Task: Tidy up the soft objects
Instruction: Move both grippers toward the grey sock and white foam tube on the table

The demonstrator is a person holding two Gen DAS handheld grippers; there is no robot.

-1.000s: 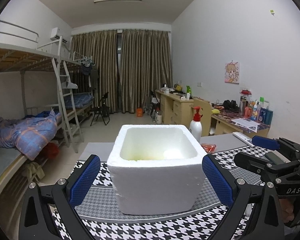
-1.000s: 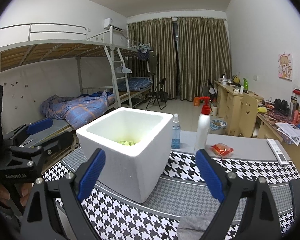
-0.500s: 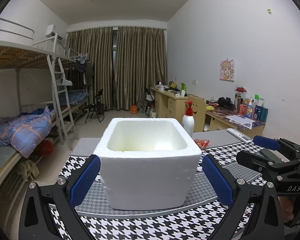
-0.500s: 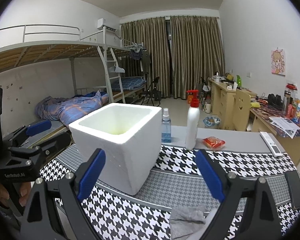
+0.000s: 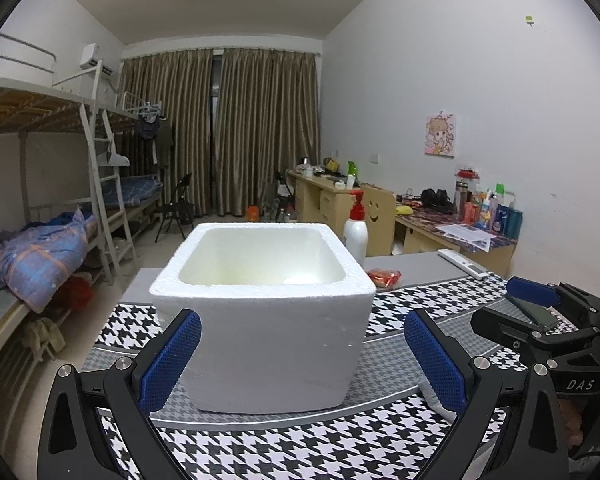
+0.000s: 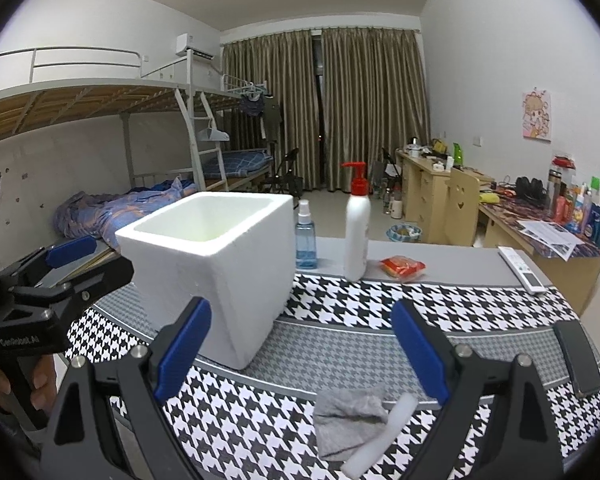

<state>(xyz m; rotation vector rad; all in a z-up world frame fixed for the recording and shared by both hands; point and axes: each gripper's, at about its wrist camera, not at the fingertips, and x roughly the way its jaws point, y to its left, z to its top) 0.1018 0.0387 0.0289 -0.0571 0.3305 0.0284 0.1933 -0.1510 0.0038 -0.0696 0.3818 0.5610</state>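
1. Left gripper (image 5: 302, 360), jaws standing wide apart and holding nothing, is facing the white foam box (image 5: 268, 312).
2. The box is sitting open-topped on the houndstooth-covered table (image 6: 440, 304).
3. Crumpled grey cloth (image 6: 348, 424) and white foam strip (image 6: 380, 436), touching each other, are lying between the spread, empty jaws of the right gripper (image 6: 302, 354).
4. White pump bottle with red top (image 6: 357, 224) is standing behind.

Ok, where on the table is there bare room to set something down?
Bare cloth lies between the foam box and the phone, beyond the grey sock. The grey strip between the red packet and the remote is free. It is crowded around the pump bottle and spray bottle.
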